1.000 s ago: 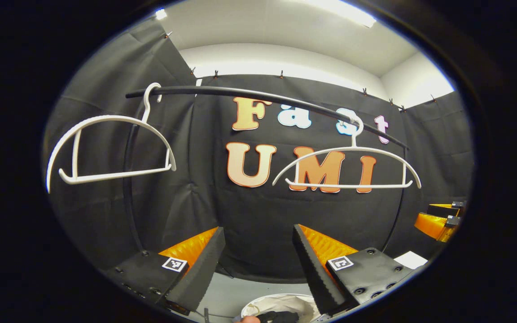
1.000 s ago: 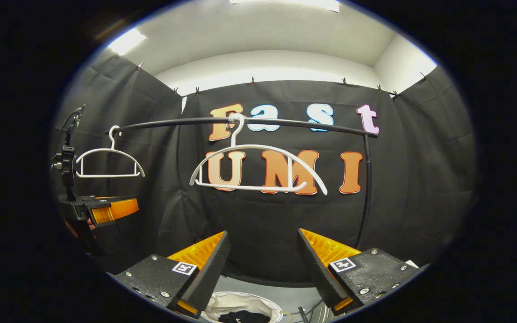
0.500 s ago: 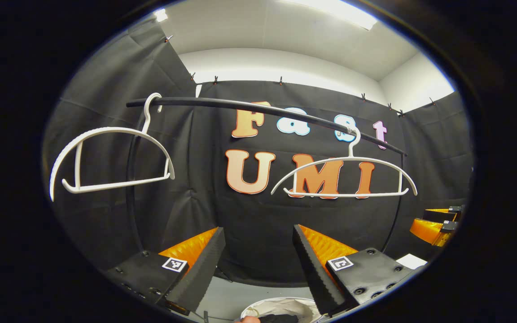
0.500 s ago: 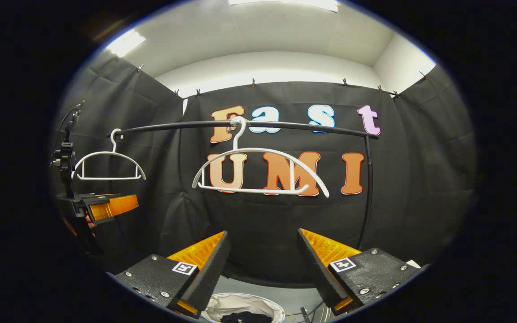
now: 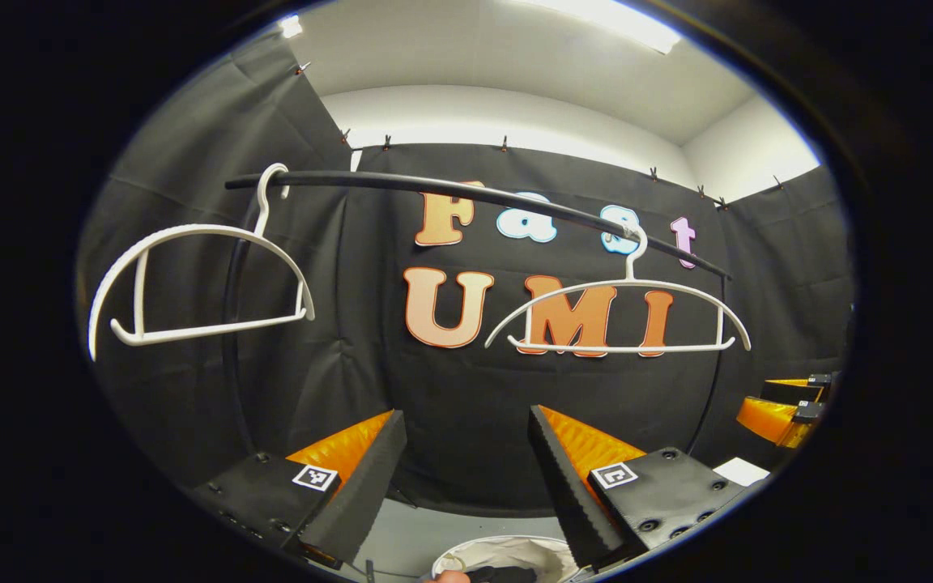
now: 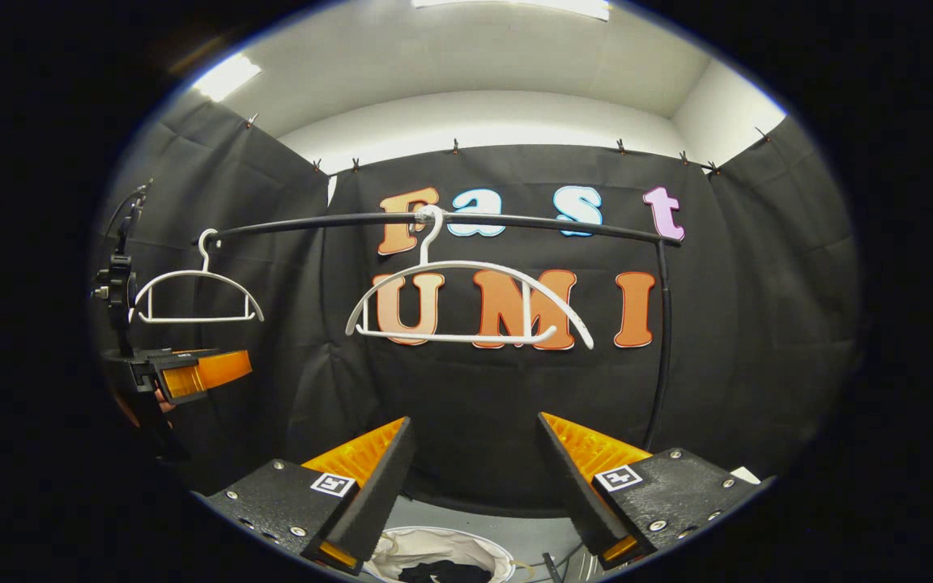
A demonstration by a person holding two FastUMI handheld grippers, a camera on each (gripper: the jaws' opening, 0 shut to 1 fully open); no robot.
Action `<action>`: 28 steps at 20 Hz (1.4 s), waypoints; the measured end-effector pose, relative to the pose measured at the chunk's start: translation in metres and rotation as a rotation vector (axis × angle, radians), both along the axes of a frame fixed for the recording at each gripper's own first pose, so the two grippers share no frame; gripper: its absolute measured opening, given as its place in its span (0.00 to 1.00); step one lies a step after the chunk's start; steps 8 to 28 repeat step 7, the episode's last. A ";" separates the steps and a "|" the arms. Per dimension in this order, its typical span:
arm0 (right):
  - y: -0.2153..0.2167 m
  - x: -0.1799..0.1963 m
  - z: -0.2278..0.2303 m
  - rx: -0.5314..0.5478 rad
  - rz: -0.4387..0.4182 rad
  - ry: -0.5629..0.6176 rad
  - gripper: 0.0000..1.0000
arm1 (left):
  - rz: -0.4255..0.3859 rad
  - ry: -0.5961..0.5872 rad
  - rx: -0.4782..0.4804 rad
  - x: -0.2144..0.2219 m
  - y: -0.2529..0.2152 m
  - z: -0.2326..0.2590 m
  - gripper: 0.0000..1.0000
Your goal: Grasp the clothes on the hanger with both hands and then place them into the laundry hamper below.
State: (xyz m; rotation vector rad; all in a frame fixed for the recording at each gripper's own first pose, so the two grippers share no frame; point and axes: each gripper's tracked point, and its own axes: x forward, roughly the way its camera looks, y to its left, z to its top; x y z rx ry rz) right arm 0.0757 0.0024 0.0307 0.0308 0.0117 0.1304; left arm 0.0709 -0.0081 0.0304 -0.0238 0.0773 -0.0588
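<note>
Two bare white hangers hang from a black rail [image 5: 450, 188]: one hanger [image 5: 191, 279] at the left end, another hanger [image 5: 620, 312] toward the right. In the right gripper view the same hangers appear as a small left hanger [image 6: 195, 291] and a nearer middle hanger [image 6: 466, 300]. Below, a white laundry hamper [image 6: 402, 551] holds dark clothes [image 6: 442, 572]; its rim [image 5: 507, 551] also shows in the left gripper view. My left gripper [image 5: 466, 478] is open and holds nothing. My right gripper [image 6: 475, 478] is open too, with nothing between its fingers.
The rail's curved black post [image 6: 662, 340] drops on the right. The left gripper [image 6: 183, 376] shows at the left edge of the right gripper view, and the right gripper [image 5: 786, 405] at the right edge of the left gripper view. Grey floor [image 6: 515, 530] lies below.
Both views shifted only slightly up and down; the right hanger swings a little. Both grippers stay open and hold nothing.
</note>
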 end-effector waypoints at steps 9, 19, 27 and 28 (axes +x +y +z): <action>-0.002 0.002 -0.005 0.006 -0.006 0.005 0.99 | -0.004 -0.002 0.005 0.003 -0.003 -0.001 0.98; -0.002 0.002 -0.005 0.006 -0.006 0.005 0.99 | -0.004 -0.002 0.005 0.003 -0.003 -0.001 0.98; -0.002 0.002 -0.005 0.006 -0.006 0.005 0.99 | -0.004 -0.002 0.005 0.003 -0.003 -0.001 0.98; -0.002 0.002 -0.005 0.006 -0.006 0.005 0.99 | -0.004 -0.002 0.005 0.003 -0.003 -0.001 0.98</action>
